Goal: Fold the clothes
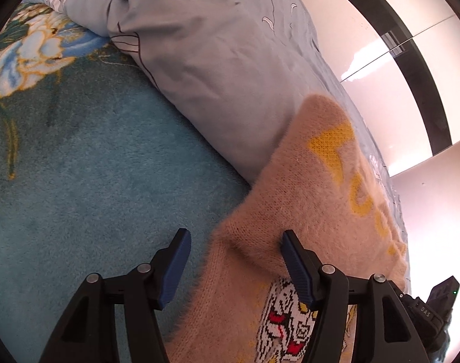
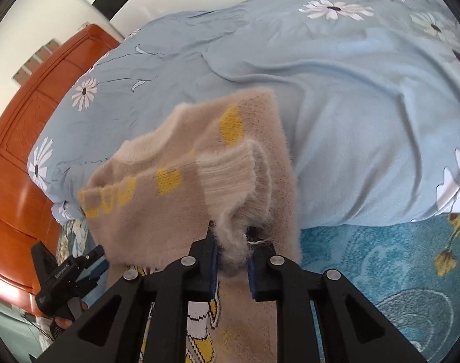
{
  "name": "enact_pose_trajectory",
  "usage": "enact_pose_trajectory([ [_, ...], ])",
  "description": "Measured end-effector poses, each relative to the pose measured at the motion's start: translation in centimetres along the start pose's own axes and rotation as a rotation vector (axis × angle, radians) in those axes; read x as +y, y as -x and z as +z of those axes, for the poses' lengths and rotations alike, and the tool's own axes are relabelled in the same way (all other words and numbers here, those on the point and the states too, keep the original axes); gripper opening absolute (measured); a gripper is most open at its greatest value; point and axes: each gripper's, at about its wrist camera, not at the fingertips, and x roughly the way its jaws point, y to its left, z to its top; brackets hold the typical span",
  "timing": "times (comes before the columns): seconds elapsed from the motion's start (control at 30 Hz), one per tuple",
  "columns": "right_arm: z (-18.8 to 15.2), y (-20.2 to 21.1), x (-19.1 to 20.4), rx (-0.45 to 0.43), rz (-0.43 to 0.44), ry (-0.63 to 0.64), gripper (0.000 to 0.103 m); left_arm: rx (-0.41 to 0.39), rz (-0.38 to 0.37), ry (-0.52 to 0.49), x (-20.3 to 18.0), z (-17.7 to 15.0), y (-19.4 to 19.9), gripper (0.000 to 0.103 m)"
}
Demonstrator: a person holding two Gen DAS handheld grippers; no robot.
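The right gripper (image 2: 232,257) is clamped on a bunched sleeve cuff of the beige sweater (image 2: 157,199), lifted over the blue blanket (image 2: 381,266). The left gripper (image 1: 234,260) stands apart, one finger touching the sweater's edge. Judgement: carry the sleeve across the body, lay it flat, and release only once settled.

The right tool (image 2: 231,261) pinches the ribbed cuff of a fuzzy beige knitted sweater (image 2: 157,211), lifted above the teal bed blanket (image 2: 381,266).
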Motion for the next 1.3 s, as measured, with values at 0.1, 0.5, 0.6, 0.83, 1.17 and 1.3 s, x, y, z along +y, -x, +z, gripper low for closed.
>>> enact_pose_trajectory([
  [0.1, -0.6, 1.1, 0.0, 0.017, -0.002, -0.002, 0.027, 0.010, -0.038, 0.032, 0.7, 0.3, -0.4, 0.066],
  [0.5, -10.3, 2.6, -4.4, 0.250, 0.040, -0.197, 0.043, 0.173, -0.044, 0.059, 3.0, -1.8, 1.6, 0.065],
  [0.6, -12.8, 3.0, -5.7, 0.276, 0.055, -0.275, 0.043, 0.263, -0.054, 0.034, 4.2, -3.9, 3.0, 0.065],
  [0.83, -15.7, 4.2, -7.3, 0.261, 0.156, -0.476, 0.043, 0.412, -0.090, 0.052, 7.1, -10.2, 7.2, 0.065],
  [1.17, -19.4, 5.2, -7.9, 0.315, 0.258, -0.617, 0.043, 0.495, -0.177, 0.168, 5.9, -14.0, 9.9, 0.042],
  [1.3, -19.5, 5.3, -6.6, 0.359, 0.226, -0.564, 0.022, 0.499, -0.198, 0.229, 6.7, -14.6, 10.4, 0.017],
])
